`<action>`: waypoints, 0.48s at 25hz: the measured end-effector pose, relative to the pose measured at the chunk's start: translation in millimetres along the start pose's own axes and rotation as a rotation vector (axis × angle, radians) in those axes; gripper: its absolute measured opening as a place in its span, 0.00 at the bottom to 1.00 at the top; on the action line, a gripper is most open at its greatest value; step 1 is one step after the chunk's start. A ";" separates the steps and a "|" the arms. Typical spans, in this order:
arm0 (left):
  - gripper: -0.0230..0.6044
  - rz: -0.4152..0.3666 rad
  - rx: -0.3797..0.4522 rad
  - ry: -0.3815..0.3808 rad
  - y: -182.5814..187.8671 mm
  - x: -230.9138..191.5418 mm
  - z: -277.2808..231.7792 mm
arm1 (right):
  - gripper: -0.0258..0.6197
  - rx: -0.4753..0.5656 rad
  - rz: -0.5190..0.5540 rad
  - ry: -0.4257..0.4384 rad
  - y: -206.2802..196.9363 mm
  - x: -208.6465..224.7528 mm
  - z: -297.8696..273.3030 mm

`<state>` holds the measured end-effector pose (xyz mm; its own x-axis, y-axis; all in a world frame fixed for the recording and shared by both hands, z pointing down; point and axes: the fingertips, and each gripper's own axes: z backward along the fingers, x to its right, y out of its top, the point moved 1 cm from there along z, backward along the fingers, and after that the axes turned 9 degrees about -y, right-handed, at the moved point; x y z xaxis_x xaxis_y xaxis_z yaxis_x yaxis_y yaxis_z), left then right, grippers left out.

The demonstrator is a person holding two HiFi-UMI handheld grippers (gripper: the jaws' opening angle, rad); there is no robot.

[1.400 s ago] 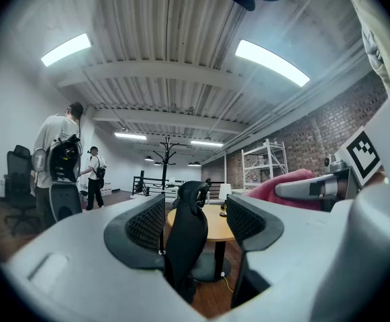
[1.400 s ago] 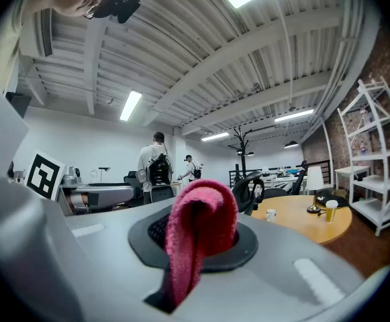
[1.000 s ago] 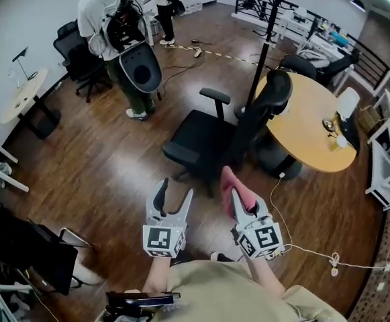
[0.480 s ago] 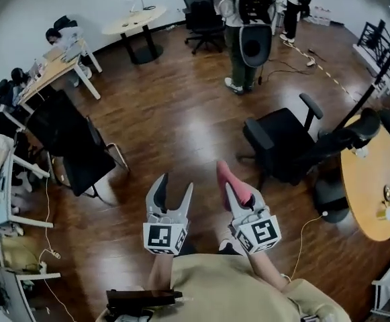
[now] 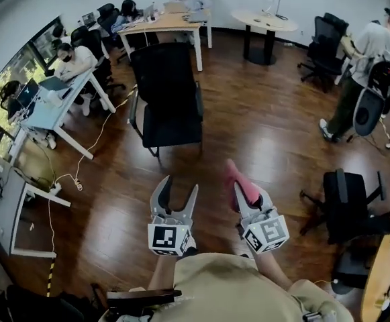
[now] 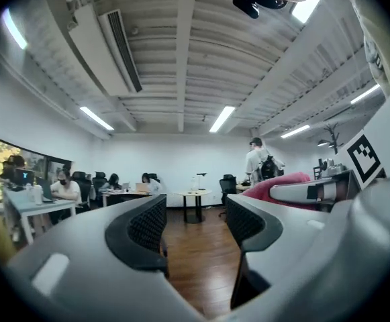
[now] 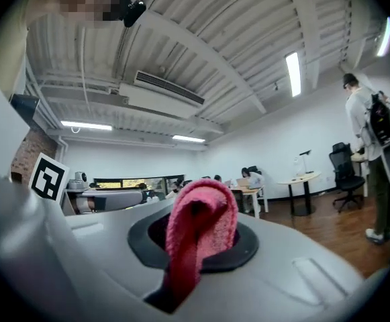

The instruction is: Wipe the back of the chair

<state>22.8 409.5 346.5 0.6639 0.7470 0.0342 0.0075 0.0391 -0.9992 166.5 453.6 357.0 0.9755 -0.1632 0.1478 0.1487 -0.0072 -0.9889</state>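
A black chair (image 5: 167, 94) with a tall flat back stands straight ahead on the wood floor, its back facing me, well beyond both grippers. My right gripper (image 5: 243, 194) is shut on a folded pink cloth (image 5: 237, 182), which bulges out between the jaws (image 7: 198, 228). My left gripper (image 5: 174, 192) is open with nothing between its fingers (image 6: 193, 223). Both are held low, side by side, in front of my body.
A black armchair (image 5: 346, 203) stands at the right, next to a round wooden table's edge (image 5: 378, 287). Desks with seated people (image 5: 70, 59) run along the left and back. A person with a backpack (image 5: 372, 66) stands at the far right. A small round table (image 5: 266, 23) is at the back.
The head view has swung far to the left: the armchair and round table slid to the right edge and the tall-backed chair came into the middle. Both grippers keep their pose.
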 end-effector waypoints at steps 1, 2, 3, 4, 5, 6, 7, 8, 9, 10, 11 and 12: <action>0.44 0.002 0.007 0.031 0.2 -29.1 14.5 | 0.08 -0.001 0.003 0.029 -5.2 -24.0 -20.9; 0.44 0.004 0.012 0.059 -0.1 -56.9 28.4 | 0.08 -0.003 0.007 0.055 -10.8 -47.6 -40.4; 0.44 0.008 0.016 0.084 -1.3 -83.7 41.5 | 0.08 -0.006 0.009 0.080 -16.1 -71.0 -58.7; 0.44 0.014 0.016 0.107 -3.9 -109.4 54.2 | 0.08 -0.013 0.009 0.104 -21.0 -94.2 -75.0; 0.44 0.030 0.014 0.130 -6.8 -133.2 66.4 | 0.08 -0.022 0.009 0.129 -25.8 -116.5 -88.5; 0.44 0.053 0.015 0.150 -8.5 -154.6 77.9 | 0.08 -0.032 0.012 0.154 -30.3 -137.1 -99.7; 0.44 0.079 0.021 0.164 -8.9 -173.2 87.9 | 0.08 -0.042 0.019 0.176 -34.4 -155.1 -109.5; 0.44 0.103 0.027 0.170 -9.1 -188.6 95.6 | 0.08 -0.053 0.027 0.194 -38.1 -169.4 -118.1; 0.44 0.117 0.028 0.173 -10.0 -200.5 100.5 | 0.08 -0.064 0.033 0.204 -41.3 -179.2 -125.6; 0.44 0.123 0.026 0.177 -11.8 -209.5 102.8 | 0.08 -0.076 0.034 0.206 -43.8 -184.1 -132.2; 0.44 0.123 0.023 0.181 -14.3 -216.3 102.4 | 0.08 -0.087 0.031 0.202 -45.8 -184.7 -138.6; 0.44 0.124 0.019 0.185 -17.4 -221.8 99.8 | 0.08 -0.095 0.025 0.195 -47.3 -182.4 -145.7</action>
<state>-199.2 309.4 358.3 0.7844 0.6129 -0.0952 -0.0960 -0.0317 -0.9949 -42.1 340.0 374.3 0.9275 -0.3518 0.1266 0.1001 -0.0927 -0.9907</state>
